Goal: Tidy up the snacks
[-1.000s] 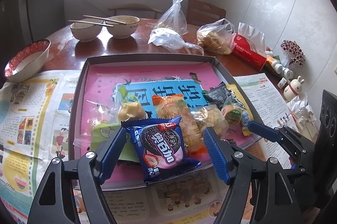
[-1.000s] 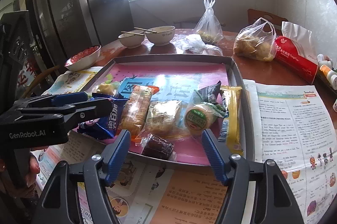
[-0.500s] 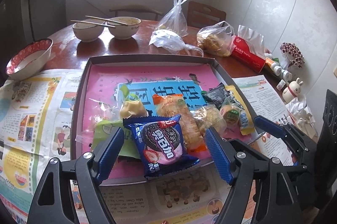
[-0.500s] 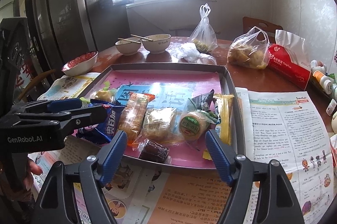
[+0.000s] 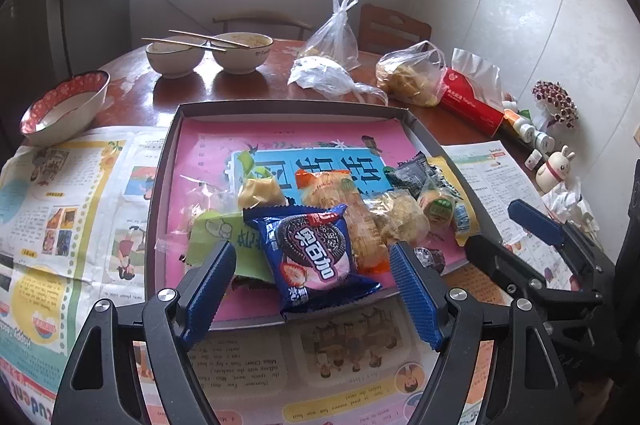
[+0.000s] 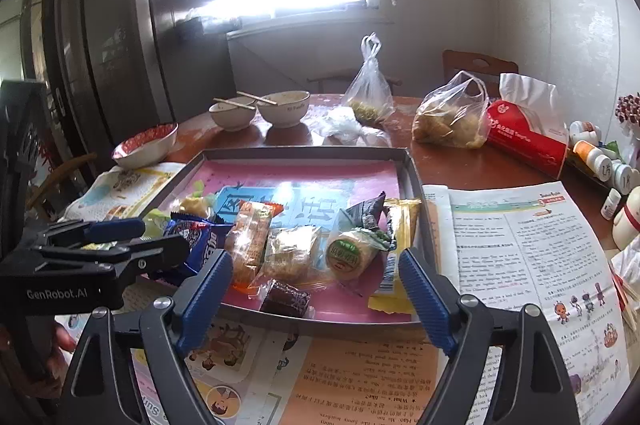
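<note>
A grey tray (image 6: 304, 155) with a pink liner holds several wrapped snacks along its near edge. A blue cookie packet (image 5: 316, 257) lies flat on the tray's front rim, and my left gripper (image 5: 314, 289) stands open around it, pads clear of it on both sides. My right gripper (image 6: 316, 285) hovers at the tray's near edge with its jaws opening. A small dark brown packet (image 6: 286, 299) lies between them, untouched. Behind it sit an orange-wrapped cake (image 6: 248, 241), a clear-wrapped pastry (image 6: 294, 253), a round green-labelled cake (image 6: 352, 253) and a yellow bar (image 6: 396, 233).
Newspapers (image 6: 520, 249) cover the table around the tray. Two bowls with chopsticks (image 5: 208, 55), a red-rimmed bowl (image 5: 64, 105), plastic bags (image 5: 412, 77), a red tissue pack (image 5: 472, 101), small bottles (image 5: 528, 133) and a rabbit figure (image 5: 558, 167) stand behind and to the right.
The right gripper's jaws have spread wider, and it has lifted and tipped up a little. The left gripper and the blue packet have stayed put.
</note>
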Demonstrator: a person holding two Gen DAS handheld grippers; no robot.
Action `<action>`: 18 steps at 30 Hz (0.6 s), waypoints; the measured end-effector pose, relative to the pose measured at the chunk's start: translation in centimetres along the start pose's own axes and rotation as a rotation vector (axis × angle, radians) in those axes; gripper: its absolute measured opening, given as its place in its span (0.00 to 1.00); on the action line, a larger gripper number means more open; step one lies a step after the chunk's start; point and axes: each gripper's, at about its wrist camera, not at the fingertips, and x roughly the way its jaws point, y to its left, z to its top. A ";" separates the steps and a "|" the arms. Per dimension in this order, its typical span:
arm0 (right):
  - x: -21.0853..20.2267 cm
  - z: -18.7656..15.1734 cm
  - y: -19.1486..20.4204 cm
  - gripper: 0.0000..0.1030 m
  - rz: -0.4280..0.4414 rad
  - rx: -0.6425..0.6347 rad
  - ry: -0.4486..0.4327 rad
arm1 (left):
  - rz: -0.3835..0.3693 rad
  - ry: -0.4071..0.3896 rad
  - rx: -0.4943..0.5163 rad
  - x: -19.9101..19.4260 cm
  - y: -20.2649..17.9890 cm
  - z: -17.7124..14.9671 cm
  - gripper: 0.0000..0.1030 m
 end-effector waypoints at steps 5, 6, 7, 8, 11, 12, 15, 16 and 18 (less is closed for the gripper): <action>-0.6 -0.1 0.2 0.86 -0.005 -0.001 -0.008 | -0.001 -0.010 0.001 -0.6 -0.1 -0.4 0.78; -0.8 -0.1 0.3 0.86 -0.004 0.000 -0.009 | 0.000 -0.010 0.003 -0.7 -0.1 -0.5 0.78; -0.9 -0.1 0.4 0.87 0.000 0.000 -0.010 | 0.000 -0.012 0.004 -0.9 -0.1 -0.6 0.78; -1.1 -0.2 0.4 0.87 0.000 -0.001 -0.012 | 0.001 -0.014 0.005 -1.0 -0.1 -0.7 0.78; -1.6 -0.4 0.7 0.88 -0.002 -0.007 -0.018 | 0.000 -0.020 0.005 -1.5 -0.1 -1.1 0.78; -1.7 -0.5 0.8 0.89 -0.002 -0.007 -0.018 | 0.000 -0.021 0.006 -1.6 -0.1 -1.2 0.78; -2.1 -0.8 0.9 0.91 -0.003 -0.006 -0.015 | 0.001 -0.019 0.007 -2.0 -0.1 -1.7 0.78; -2.3 -1.0 0.8 0.91 -0.004 -0.005 -0.012 | 0.000 -0.019 0.007 -2.1 -0.1 -1.9 0.78; -2.4 -1.3 0.8 0.92 -0.003 0.000 -0.004 | 0.001 -0.015 0.010 -2.3 0.0 -2.3 0.78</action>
